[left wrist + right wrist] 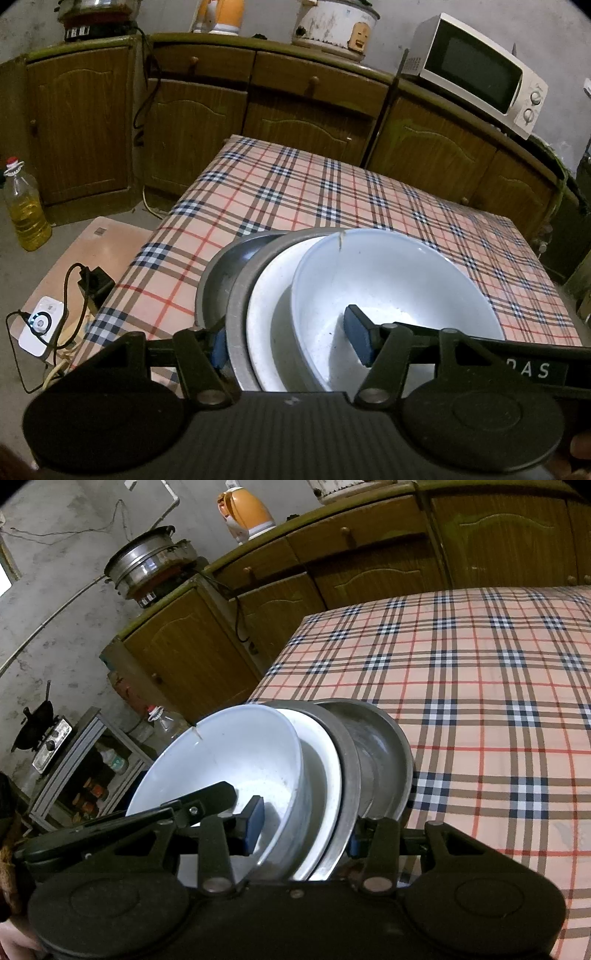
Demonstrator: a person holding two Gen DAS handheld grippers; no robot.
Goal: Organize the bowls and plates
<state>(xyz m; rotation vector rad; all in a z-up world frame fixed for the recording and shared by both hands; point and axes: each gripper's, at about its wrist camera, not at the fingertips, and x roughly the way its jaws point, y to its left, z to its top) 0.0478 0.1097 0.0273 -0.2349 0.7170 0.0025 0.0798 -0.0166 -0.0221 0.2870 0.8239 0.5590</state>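
Observation:
A stack of dishes is held between both grippers above the near edge of the plaid table (295,192). It has a white bowl (388,280) with a cracked rim, a white plate (269,306), a grey metal plate (240,295) and a second metal plate (218,273). My left gripper (288,339) is shut on the stack, one pad inside the bowl, one outside the metal plates. My right gripper (303,823) is shut on the same stack: bowl (229,753), white plate (321,775), metal plates (376,746). The left gripper's finger (207,794) shows in the right wrist view.
Wooden cabinets (192,125) run behind the table, with a microwave (480,70), rice cooker (332,26) and orange kettle (247,513) on top. An oil bottle (24,206) and a power strip with cables (40,328) are on the floor at left.

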